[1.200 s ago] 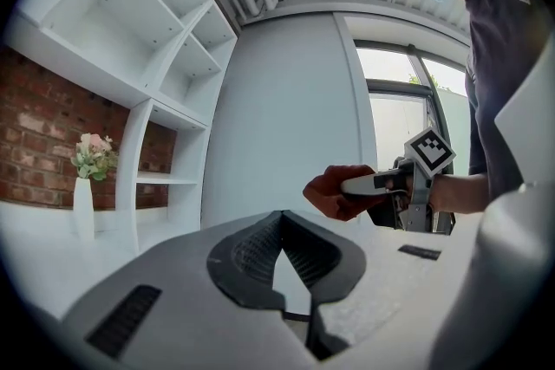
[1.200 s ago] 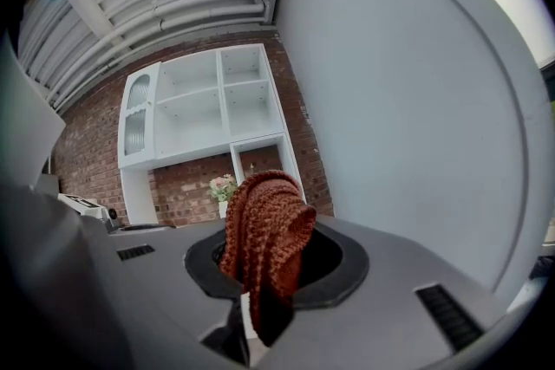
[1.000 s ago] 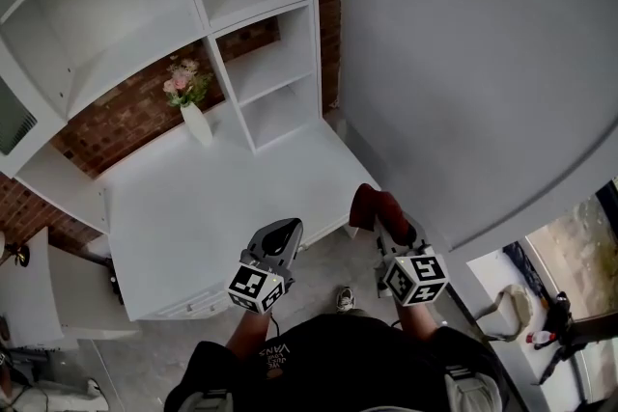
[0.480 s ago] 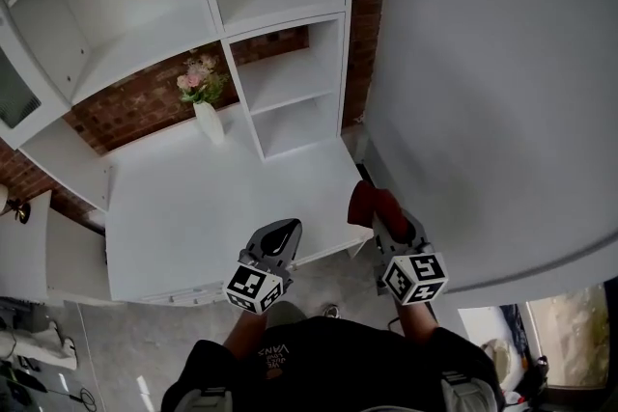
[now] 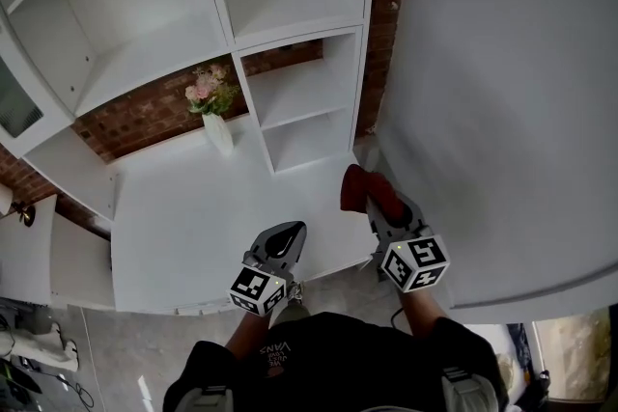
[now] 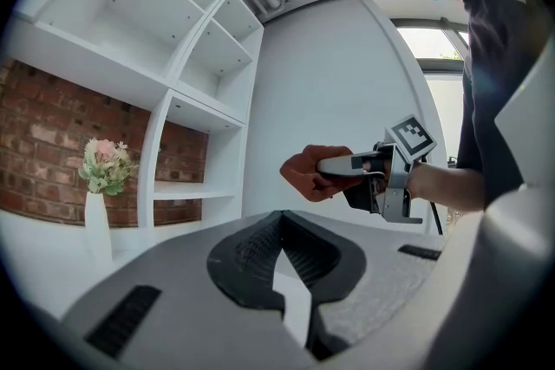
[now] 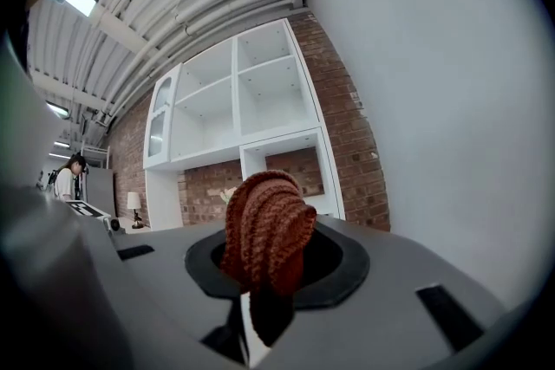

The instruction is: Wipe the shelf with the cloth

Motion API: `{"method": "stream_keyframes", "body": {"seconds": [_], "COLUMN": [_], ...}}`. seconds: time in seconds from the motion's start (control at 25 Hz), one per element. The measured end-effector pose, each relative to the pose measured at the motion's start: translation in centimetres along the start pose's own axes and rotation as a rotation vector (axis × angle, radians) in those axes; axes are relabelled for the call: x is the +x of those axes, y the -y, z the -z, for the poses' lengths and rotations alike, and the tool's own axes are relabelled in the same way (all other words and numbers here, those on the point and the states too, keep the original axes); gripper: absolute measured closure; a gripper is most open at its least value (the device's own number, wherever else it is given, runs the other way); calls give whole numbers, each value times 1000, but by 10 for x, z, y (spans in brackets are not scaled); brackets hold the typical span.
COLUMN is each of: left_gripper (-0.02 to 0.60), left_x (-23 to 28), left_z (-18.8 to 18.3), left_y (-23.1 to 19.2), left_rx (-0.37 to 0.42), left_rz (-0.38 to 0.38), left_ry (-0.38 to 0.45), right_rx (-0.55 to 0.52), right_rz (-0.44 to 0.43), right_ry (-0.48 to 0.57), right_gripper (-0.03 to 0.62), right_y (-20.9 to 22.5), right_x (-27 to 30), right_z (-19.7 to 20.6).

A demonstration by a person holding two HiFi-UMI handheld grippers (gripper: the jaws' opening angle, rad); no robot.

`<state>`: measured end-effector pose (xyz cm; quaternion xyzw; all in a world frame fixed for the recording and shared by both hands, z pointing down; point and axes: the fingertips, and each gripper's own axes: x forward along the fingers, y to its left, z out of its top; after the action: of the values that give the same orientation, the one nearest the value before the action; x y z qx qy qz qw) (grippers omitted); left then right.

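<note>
A white shelf unit (image 5: 299, 82) with open compartments stands on a white desk top (image 5: 193, 207) against a brick wall. My right gripper (image 5: 375, 205) is shut on a bunched rust-red knitted cloth (image 5: 357, 188), held over the desk's near right corner, short of the shelves. In the right gripper view the cloth (image 7: 264, 230) hangs between the jaws, with the shelf unit (image 7: 251, 126) far ahead. My left gripper (image 5: 288, 233) is lower left over the desk's front edge, its jaws together and empty. The left gripper view shows the right gripper (image 6: 364, 173) and cloth (image 6: 305, 173).
A white vase (image 5: 218, 132) with pink flowers (image 5: 208, 92) stands on the desk beside the lower shelf compartments. A plain white wall (image 5: 502, 92) runs along the right. A lamp (image 7: 133, 204) and a person (image 7: 65, 173) show far off to the left.
The shelf unit and desk have come nearer in the head view. The right gripper with the cloth has moved slightly forward over the desk corner. Both grippers keep their state.
</note>
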<state>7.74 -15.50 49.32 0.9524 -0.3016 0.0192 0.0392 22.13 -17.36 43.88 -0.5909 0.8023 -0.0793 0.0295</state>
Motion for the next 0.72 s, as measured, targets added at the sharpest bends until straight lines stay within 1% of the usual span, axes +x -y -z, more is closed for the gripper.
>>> {"method": "stream_keyframes", "body": {"seconds": [0.24,0.44,0.72], "left_gripper": [574,574,574], "left_x": [18,20,13], "left_z": [-14,-17,-34], "left_y": [-34,-62,-87], "left_rx": [15,17,11], "left_rz": [10,-13,-40], "left_ry": [19,29,77], "right_rx": [-50,-118,-188], "right_rz": [-40,-82,-174], "right_ry": [71,147,213], "right_gripper": [500,500,499], "right_y": [-2,-6,-33], "right_x": [47,89,150], "right_z": [-49,-101,-161]}}
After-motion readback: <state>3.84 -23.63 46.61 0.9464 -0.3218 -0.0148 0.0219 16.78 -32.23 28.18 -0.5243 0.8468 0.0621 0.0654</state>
